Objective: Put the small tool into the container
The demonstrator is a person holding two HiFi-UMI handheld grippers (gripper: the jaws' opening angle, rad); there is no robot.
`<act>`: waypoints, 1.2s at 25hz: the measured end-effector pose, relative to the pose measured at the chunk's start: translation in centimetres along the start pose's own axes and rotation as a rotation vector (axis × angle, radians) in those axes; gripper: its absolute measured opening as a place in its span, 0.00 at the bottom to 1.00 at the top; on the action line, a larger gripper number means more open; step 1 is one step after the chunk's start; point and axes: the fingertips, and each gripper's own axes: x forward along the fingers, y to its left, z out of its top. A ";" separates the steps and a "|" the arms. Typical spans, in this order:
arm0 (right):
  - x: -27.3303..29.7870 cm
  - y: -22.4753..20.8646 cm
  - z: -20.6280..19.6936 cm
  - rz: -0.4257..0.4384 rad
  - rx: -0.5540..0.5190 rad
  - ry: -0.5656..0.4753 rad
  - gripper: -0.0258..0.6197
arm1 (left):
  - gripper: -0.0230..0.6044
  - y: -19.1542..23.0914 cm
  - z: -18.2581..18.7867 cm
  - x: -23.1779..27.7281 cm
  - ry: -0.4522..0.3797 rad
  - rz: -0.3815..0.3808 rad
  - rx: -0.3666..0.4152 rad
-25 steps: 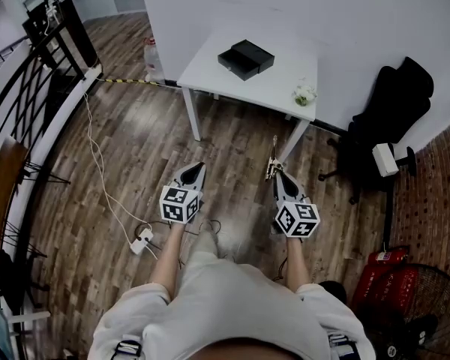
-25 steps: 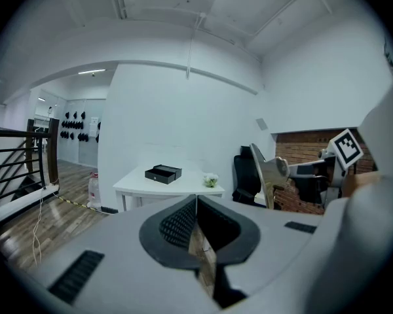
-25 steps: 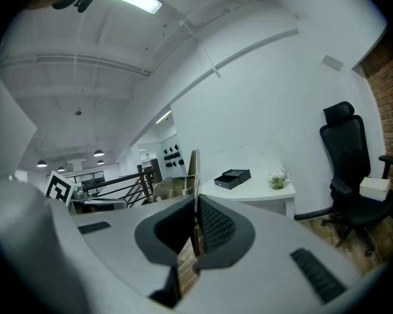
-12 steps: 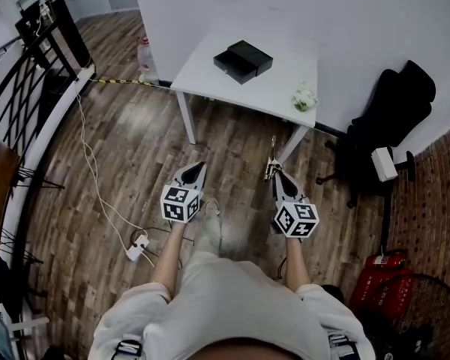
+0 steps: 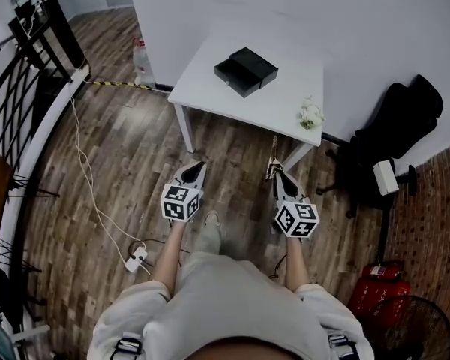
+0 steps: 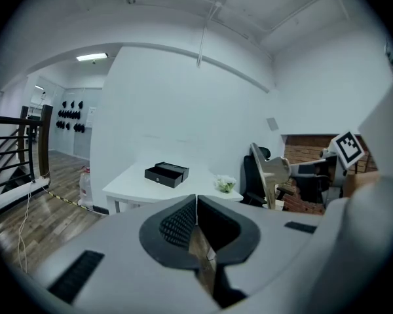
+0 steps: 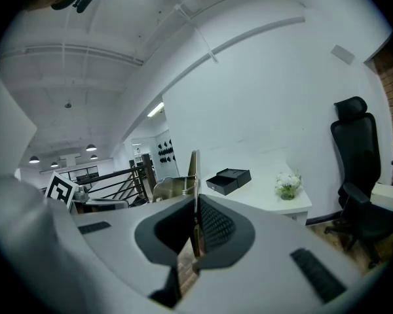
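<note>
A small brass-coloured tool (image 5: 272, 158) sticks out forward from my right gripper (image 5: 276, 174), which is shut on it. In the right gripper view the tool (image 7: 193, 172) rises as a thin strip between the closed jaws. The container, an open black box (image 5: 245, 70), lies on the white table (image 5: 210, 88) ahead of both grippers and apart from them. Its drawer part is slid out to the left. My left gripper (image 5: 197, 167) is shut with nothing in it, level with the right one. Both hang over the wooden floor, short of the table's near edge.
A small bunch of white flowers (image 5: 310, 115) stands near the table's right corner. A black office chair (image 5: 382, 137) is to the right, a black railing (image 5: 22, 96) and a floor cable with power strip (image 5: 136, 258) to the left. A white wall backs the table.
The table and black box have drawn nearer and lower in the head view as both grippers are carried toward them. The grip on the tool is unchanged.
</note>
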 end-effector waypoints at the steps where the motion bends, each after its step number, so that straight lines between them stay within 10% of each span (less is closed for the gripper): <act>1: 1.0 -0.2 0.4 -0.004 0.000 0.002 0.04 | 0.06 0.6 0.5 0.9 0.002 -0.004 -0.002; 30: 24.6 -4.5 8.0 -0.082 -0.007 0.012 0.04 | 0.06 15.5 11.0 21.6 0.016 -0.109 0.029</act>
